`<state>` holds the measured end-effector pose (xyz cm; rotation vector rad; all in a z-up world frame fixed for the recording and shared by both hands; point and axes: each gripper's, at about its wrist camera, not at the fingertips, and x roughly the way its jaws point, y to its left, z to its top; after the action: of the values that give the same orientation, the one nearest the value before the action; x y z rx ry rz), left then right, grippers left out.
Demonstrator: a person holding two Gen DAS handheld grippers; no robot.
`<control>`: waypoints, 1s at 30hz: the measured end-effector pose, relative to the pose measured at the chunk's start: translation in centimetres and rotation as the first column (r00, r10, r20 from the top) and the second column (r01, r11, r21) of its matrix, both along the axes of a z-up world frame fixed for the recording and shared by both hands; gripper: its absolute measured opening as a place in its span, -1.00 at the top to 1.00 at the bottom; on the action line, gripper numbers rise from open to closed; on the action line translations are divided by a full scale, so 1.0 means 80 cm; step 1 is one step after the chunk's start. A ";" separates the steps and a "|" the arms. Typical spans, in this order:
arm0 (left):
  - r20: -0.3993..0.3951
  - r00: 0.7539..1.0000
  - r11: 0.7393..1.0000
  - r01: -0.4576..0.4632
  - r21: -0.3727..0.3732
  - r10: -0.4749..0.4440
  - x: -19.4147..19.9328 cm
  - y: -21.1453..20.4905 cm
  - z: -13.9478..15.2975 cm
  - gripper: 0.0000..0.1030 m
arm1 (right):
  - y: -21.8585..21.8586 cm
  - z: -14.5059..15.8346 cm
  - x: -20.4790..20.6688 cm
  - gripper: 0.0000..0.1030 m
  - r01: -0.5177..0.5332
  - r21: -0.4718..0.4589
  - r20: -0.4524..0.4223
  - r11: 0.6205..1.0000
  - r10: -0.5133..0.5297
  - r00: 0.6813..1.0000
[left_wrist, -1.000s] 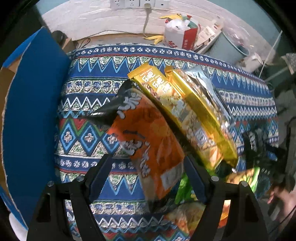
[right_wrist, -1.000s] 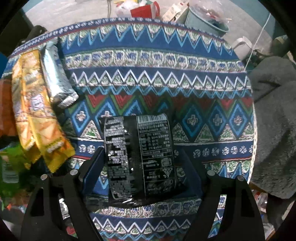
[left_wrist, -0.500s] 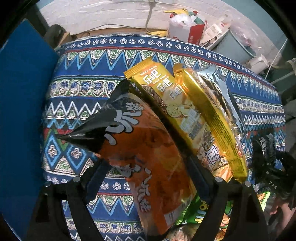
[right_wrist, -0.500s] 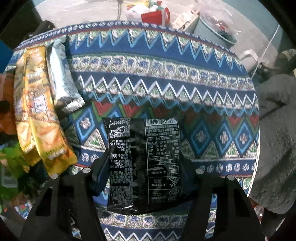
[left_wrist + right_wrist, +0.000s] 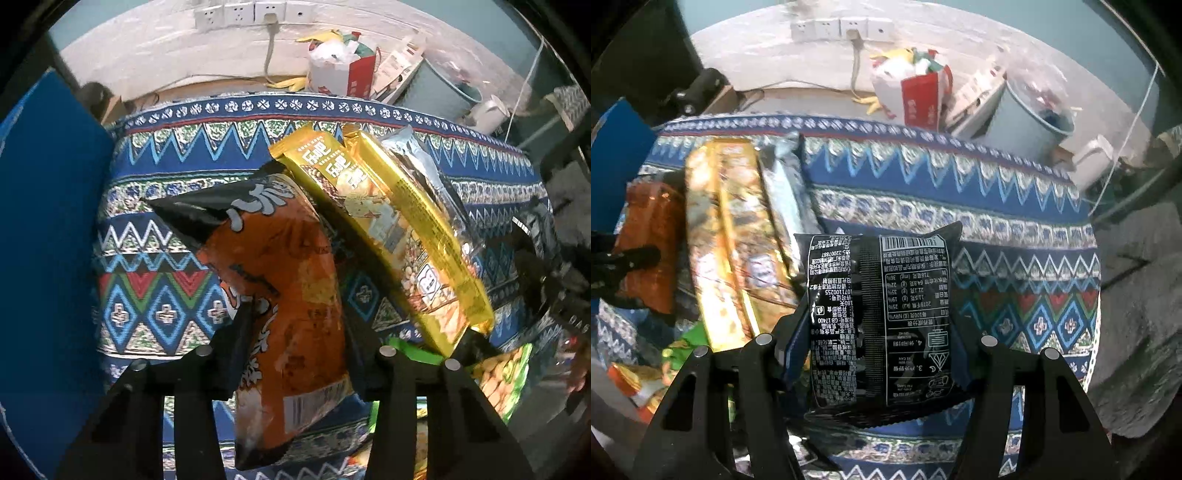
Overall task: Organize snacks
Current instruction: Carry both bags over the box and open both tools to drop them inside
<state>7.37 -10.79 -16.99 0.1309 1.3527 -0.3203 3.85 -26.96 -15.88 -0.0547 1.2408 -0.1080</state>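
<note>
My left gripper (image 5: 295, 332) is shut on an orange and black snack bag (image 5: 280, 280) and holds it above the patterned cloth (image 5: 162, 295), left of two long yellow packs (image 5: 384, 229) and a silver pack (image 5: 417, 166) lying in a row. My right gripper (image 5: 879, 332) is shut on a black snack bag (image 5: 879, 314), back side up, held above the cloth (image 5: 1015, 258) just right of the silver pack (image 5: 786, 199) and yellow packs (image 5: 727, 236). The orange bag (image 5: 650, 240) shows at the left of the right wrist view.
A blue box wall (image 5: 44, 236) stands at the left of the table. Green and orange snack bags (image 5: 502, 373) lie at the near edge. Beyond the table are a red and white bag (image 5: 916, 88), a grey bin (image 5: 1030, 125) and wall sockets (image 5: 842, 29).
Both grippers have lifted and tilted up with their bags; the wall and sockets now show. The black bag has moved left toward the silver pack.
</note>
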 end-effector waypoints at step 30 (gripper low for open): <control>0.277 0.960 0.999 0.038 0.014 -0.040 -0.046 0.071 0.128 0.21 | 0.106 0.093 0.020 -0.21 -0.139 0.074 0.173 0.987 0.125 0.977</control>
<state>3.69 -5.13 -6.75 0.2019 1.0743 -0.3167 5.46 -18.47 -8.44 -0.0525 1.0692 0.0556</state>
